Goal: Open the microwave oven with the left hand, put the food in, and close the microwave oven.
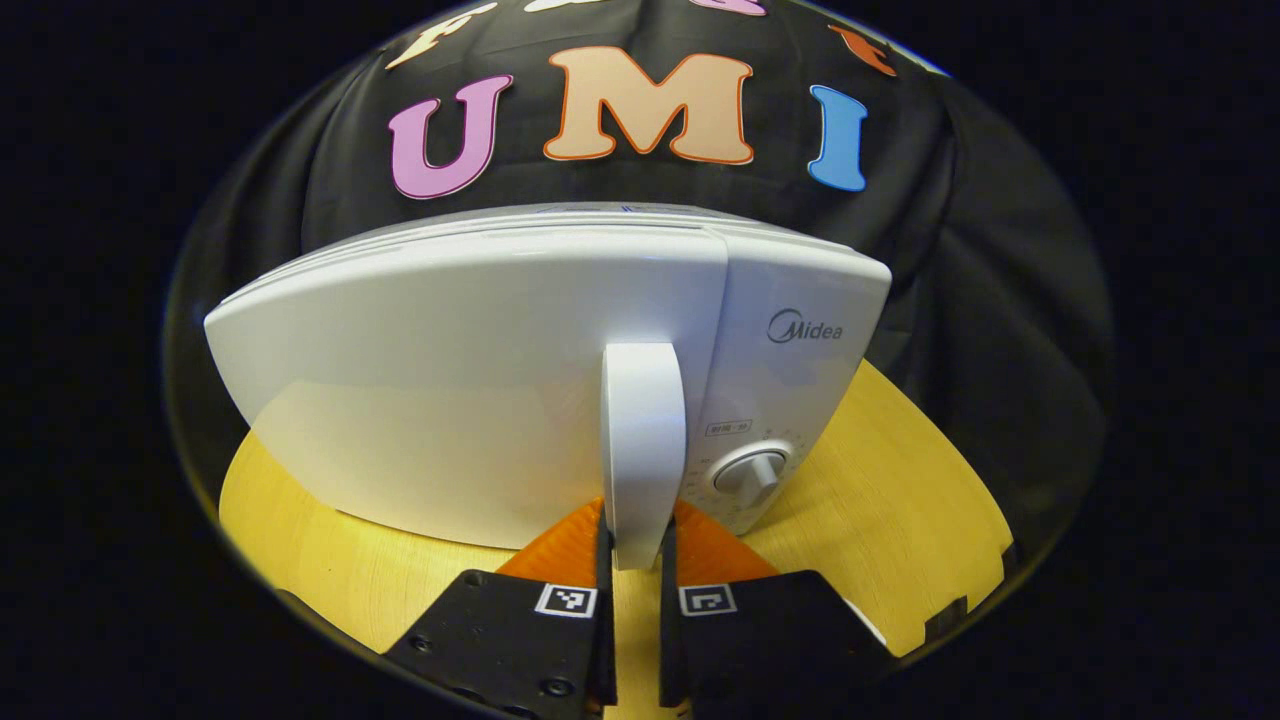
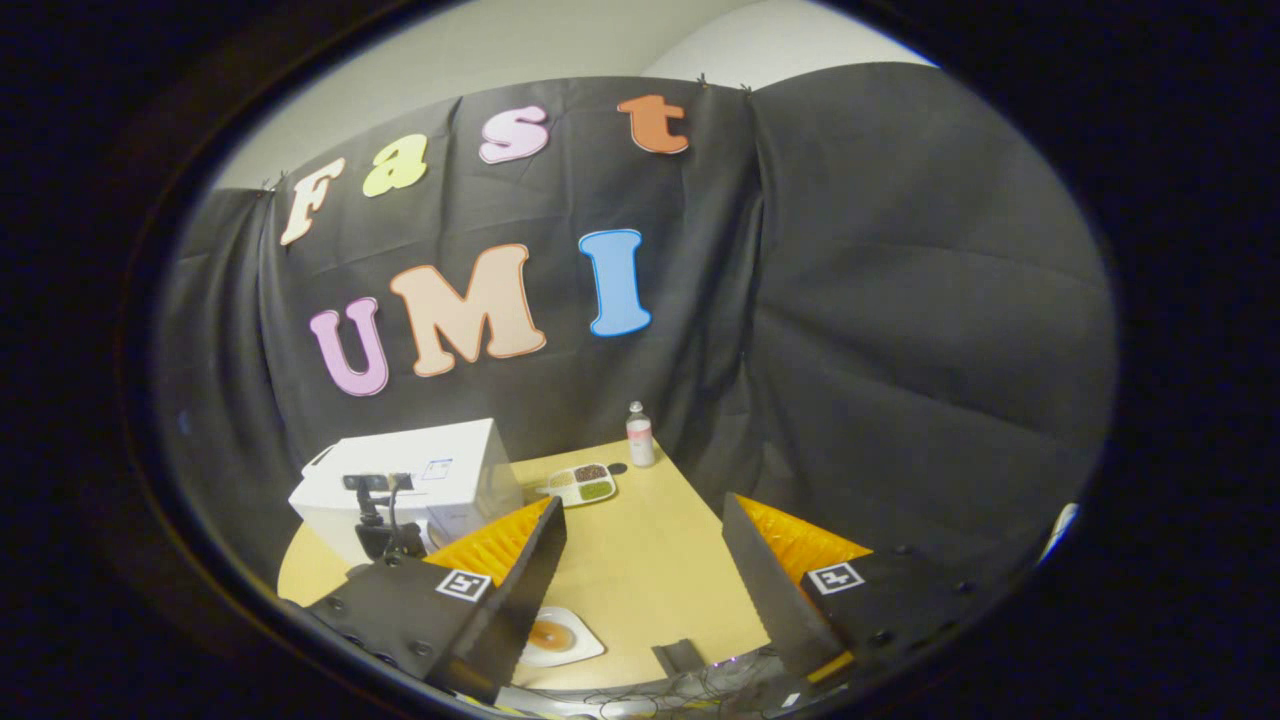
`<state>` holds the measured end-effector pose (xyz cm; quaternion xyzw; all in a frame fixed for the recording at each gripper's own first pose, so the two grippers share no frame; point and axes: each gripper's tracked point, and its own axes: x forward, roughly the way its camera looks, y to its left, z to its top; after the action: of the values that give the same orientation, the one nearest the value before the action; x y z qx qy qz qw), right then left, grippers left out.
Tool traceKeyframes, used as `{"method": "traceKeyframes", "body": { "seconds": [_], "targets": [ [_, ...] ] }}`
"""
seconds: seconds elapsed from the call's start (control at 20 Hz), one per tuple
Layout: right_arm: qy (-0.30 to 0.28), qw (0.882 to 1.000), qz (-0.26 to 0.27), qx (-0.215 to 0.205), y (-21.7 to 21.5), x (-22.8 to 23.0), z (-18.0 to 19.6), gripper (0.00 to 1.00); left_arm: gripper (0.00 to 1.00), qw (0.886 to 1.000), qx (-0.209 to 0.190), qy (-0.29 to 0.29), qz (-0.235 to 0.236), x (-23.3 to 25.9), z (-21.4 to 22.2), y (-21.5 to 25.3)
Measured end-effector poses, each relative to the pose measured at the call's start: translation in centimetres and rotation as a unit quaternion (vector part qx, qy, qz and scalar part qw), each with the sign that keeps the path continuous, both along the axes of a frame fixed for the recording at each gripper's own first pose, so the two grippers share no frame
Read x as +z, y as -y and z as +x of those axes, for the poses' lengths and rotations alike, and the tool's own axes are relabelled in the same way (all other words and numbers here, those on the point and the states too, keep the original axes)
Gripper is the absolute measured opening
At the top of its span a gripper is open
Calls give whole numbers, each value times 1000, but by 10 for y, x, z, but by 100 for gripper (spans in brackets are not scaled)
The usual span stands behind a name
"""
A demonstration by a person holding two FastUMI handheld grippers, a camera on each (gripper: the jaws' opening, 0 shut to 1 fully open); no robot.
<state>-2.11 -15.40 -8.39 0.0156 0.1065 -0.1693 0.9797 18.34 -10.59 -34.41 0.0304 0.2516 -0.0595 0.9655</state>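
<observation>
The white microwave (image 1: 470, 400) fills the left gripper view, its door closed as far as I can tell. My left gripper (image 1: 637, 548) is shut on the door's upright white handle (image 1: 643, 440), one finger on each side of its lower end. In the right gripper view the microwave (image 2: 440, 475) stands at the table's back left, with the left gripper (image 2: 378, 515) in front of it. My right gripper (image 2: 643, 510) hangs open above the table with nothing between its fingers. A white dish of brownish food (image 2: 555, 635) lies near the front edge, just under its left finger.
The microwave's control panel with a round dial (image 1: 752, 472) sits right of the handle. On the yellow wooden table (image 2: 640, 570) a compartment tray of food (image 2: 581, 484) and a small bottle (image 2: 639, 436) stand at the back. Cables (image 2: 650, 695) lie at the front edge.
</observation>
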Motion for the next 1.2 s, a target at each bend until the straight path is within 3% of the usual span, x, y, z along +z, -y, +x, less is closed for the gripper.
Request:
{"method": "traceKeyframes", "body": {
  "seconds": [0.5,0.65,0.8,0.85,1.05,1.15,1.2],
  "targets": [
    [-22,999,-4,34,-15,-18,6,92,6,1000,19,-8,-6,1,-5,-2],
    [-32,998,-2,46,-20,-29,12,92,4,1000,22,6,0,2,-47,-12],
    [-42,995,16,84,-42,-41,23,92,2,1000,22,-13,-12,-1,-96,-28],
    [-45,994,18,98,-48,-46,27,98,4,999,23,-19,-14,-1,-109,-33],
    [-50,989,12,142,-72,-57,35,98,6,999,35,-19,2,0,-141,-53],
    [-57,986,10,158,-82,-64,35,98,12,999,43,-23,-2,0,-151,-60],
    [-61,985,10,164,-87,-66,34,92,14,999,48,-24,-4,0,-155,-64]
  ]
}}
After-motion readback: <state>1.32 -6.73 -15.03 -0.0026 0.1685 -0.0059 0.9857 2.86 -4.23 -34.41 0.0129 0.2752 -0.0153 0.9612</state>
